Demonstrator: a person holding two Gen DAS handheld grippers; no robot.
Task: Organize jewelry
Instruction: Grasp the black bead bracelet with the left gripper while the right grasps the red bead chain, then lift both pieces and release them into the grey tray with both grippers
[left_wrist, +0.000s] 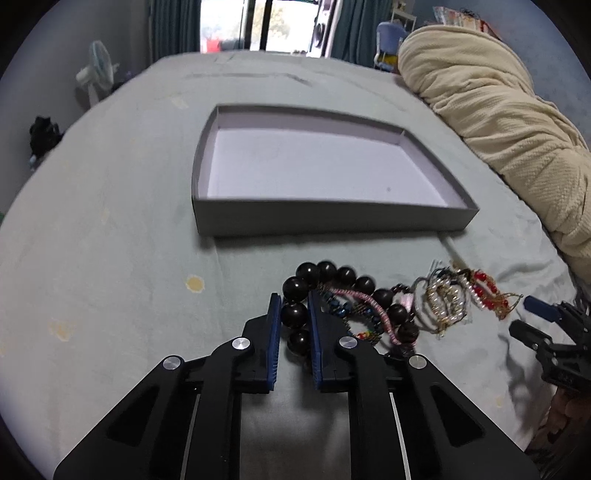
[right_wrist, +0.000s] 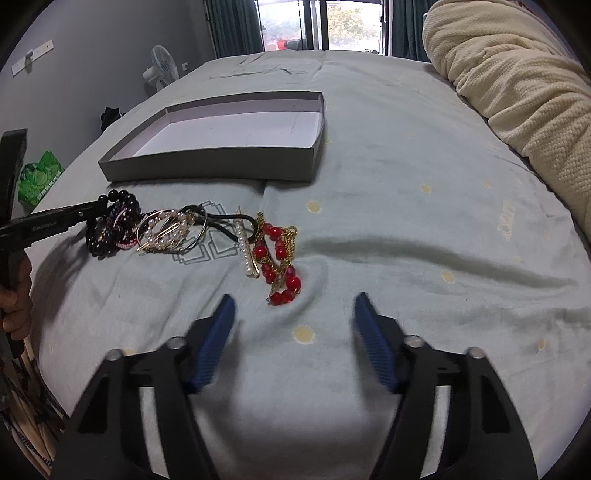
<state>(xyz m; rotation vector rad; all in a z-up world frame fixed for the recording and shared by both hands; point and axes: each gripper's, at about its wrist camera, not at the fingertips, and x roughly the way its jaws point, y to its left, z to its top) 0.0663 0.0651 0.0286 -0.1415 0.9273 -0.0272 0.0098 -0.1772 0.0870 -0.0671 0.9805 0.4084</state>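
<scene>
the left gripper clamps a black bead bracelet on the pale green bedsheet, near a grey shallow box; pearl and red jewelry lies beside it.

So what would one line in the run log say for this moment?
left gripper: shut on black bead bracelet | right gripper: open, above bed, near red bead necklace | box: nothing inside

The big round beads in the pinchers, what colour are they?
Black beads, shiny; the left wrist view shows them best.
</scene>
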